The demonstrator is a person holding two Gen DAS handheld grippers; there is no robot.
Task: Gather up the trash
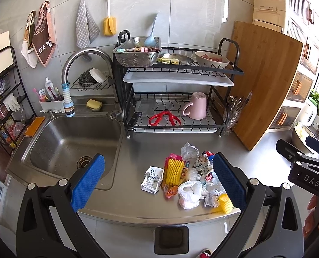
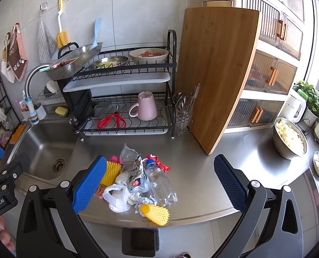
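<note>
Right wrist view: we see our right gripper spread wide, holding nothing, above the front edge of the steel counter.
Left wrist view: our left gripper is spread wide too and holds nothing.
Trash: a loose heap lies on the counter near its front edge, just right of the sink and in front of the dish rack.
Heap contents: a clear plastic bottle, a white plastic bag, a yellow foam net, a second yellow net, a crushed white carton, plus wrappers and foil.
Key relation: the bottle lies straight ahead between our right fingers, its blue cap pointing away toward the rack, so its long axis runs along our reach, not across the jaws.
Nearer hand: we judge the right for the bottle; the carton at the heap's sink side suits the left.
Next move: likely lower the right and close across the bottle's width.
Risk: the thin bottle may crush or slip, dragging the bag along.
</note>
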